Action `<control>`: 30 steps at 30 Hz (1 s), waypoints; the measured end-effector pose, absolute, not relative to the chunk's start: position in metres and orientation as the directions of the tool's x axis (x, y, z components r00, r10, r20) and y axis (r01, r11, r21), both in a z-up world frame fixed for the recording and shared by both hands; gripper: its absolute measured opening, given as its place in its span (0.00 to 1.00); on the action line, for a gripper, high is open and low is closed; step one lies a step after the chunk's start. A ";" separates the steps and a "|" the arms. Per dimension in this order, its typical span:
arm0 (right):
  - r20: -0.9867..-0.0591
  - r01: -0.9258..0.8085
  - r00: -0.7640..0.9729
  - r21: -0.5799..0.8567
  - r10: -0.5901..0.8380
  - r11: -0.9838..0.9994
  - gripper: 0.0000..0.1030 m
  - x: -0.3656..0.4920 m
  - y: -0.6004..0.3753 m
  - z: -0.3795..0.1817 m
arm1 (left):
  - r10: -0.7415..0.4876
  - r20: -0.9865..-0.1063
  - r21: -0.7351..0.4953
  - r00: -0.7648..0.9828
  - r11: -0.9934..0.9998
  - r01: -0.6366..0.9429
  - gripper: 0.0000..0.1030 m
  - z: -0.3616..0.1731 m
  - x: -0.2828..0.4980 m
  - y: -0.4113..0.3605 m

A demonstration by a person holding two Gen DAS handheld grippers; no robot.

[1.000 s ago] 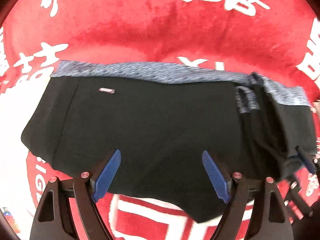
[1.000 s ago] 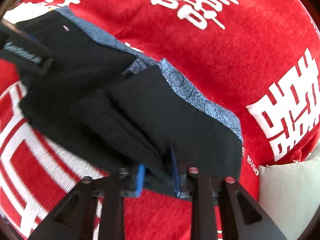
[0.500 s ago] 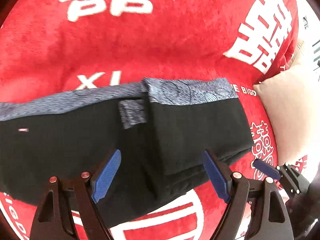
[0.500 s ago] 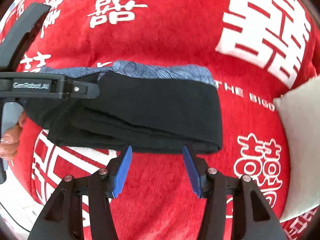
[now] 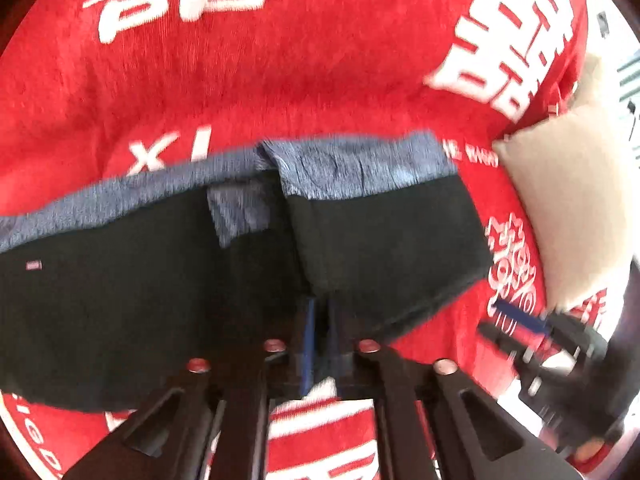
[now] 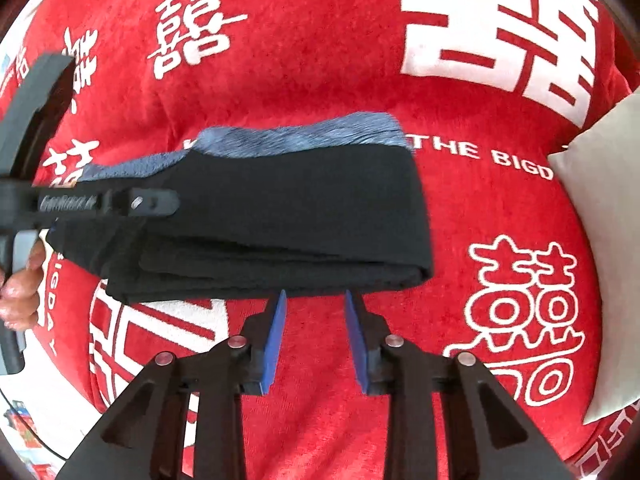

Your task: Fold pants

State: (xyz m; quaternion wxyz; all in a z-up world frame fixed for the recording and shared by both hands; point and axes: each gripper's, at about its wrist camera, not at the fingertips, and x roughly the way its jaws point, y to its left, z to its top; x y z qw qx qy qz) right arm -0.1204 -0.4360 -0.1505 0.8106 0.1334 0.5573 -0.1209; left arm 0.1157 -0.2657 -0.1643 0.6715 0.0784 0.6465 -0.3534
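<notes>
Red plush blanket (image 6: 320,60) with white Chinese double-happiness characters and "THE BIGD" lettering covers the whole surface. Folded black pants (image 6: 280,208) with blue-grey waistband lie flat on it at center, waistband edge toward 12 o'clock. Beige cushion (image 6: 604,240) rests on blanket at 3 o'clock, apart from pants. In the left wrist view the same cushion (image 5: 568,216) sits at 2–3 o'clock.

Your red blanket (image 6: 320,80) reads "THE BIGD" in white, plus "XI", "BIGDAY" and big double-happiness characters; the left gripper (image 6: 108,202) lettering is too blurred.
</notes>
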 end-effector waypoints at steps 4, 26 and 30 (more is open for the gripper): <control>-0.944 0.361 0.330 0.103 -0.024 0.927 0.32 -0.121 -0.443 -0.156 | -0.338 -0.937 -0.323 -0.086 0.749 0.578 0.05 -0.188 0.089 -0.256; -0.730 0.500 0.432 0.682 0.529 0.534 0.42 -0.011 -0.626 -0.263 | -0.316 -0.948 -0.281 -0.031 0.788 0.547 0.05 -0.189 0.082 -0.253; -0.727 0.486 0.454 0.687 0.515 0.541 0.27 -0.019 -0.627 -0.251 | -0.297 -0.954 -0.274 -0.045 0.798 0.537 0.05 -0.188 0.086 -0.258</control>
